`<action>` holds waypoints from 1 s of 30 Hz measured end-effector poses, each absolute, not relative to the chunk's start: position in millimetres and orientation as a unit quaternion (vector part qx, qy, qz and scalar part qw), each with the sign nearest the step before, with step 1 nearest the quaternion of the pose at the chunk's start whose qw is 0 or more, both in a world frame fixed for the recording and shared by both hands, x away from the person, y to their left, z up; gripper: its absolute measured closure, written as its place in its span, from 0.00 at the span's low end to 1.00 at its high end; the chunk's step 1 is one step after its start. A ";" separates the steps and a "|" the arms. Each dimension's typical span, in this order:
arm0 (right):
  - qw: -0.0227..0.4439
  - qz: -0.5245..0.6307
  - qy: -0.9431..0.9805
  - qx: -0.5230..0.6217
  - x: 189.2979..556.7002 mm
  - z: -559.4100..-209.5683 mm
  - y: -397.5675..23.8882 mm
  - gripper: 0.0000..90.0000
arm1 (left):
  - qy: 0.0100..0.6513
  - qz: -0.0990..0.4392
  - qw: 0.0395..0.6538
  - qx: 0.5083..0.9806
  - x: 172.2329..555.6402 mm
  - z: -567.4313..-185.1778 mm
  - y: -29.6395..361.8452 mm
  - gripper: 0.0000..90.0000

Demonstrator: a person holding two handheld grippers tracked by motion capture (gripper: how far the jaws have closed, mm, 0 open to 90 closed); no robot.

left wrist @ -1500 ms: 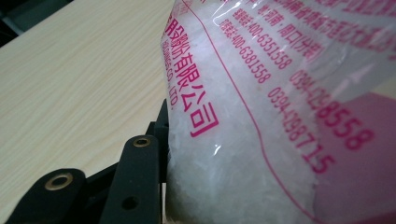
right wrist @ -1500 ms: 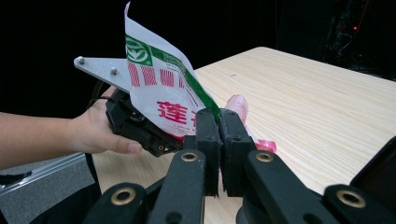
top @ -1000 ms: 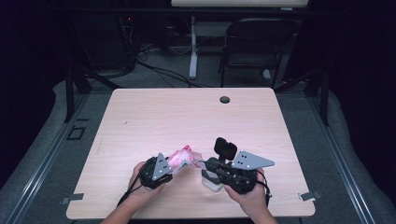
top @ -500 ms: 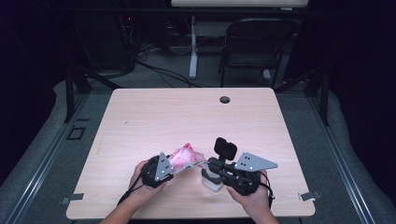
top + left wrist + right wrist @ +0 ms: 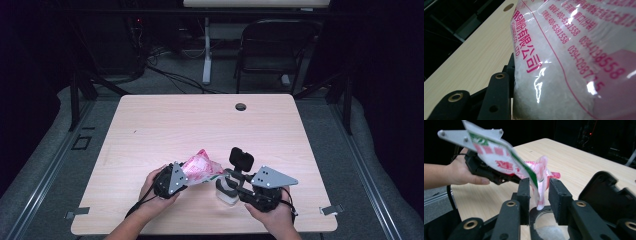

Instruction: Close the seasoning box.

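Two grippers work one bag: the left gripper point(image 5: 187, 176) clamps the pink-printed bag point(image 5: 201, 169) of white grains (tilted over the table point(image 5: 165, 125)); the right gripper point(image 5: 539, 200), jaws just opened, loosely flanks its lower corner above a small jar point(image 5: 546, 226).

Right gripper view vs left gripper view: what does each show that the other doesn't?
Right gripper view: the right gripper, whose jaws have just been opening, with the bag's corner loose between them above a small container of white grains. Farther off, the left gripper and left hand hold the bag up.
Left gripper view: close-up pink print, white granules inside the bag, the table's round hole.
Both: the bag and the wooden table.
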State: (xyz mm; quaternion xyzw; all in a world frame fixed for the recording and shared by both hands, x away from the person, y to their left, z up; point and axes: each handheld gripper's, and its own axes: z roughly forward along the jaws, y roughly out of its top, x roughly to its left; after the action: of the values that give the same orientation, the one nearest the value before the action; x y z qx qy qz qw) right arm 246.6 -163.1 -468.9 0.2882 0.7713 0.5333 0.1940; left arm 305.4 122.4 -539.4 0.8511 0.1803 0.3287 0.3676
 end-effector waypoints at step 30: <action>0.148 0.536 0.793 0.249 264.1 -466.7 -156.2 0.72 | 0.135 0.386 0.335 0.849 302.5 -531.6 105.7 0.70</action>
State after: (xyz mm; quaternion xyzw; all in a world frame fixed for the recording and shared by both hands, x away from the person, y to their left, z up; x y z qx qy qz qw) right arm 264.1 -156.2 -466.7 0.2492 0.7930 0.5359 0.1480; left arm 302.5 105.7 -531.6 0.8490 0.1347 0.3856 0.3353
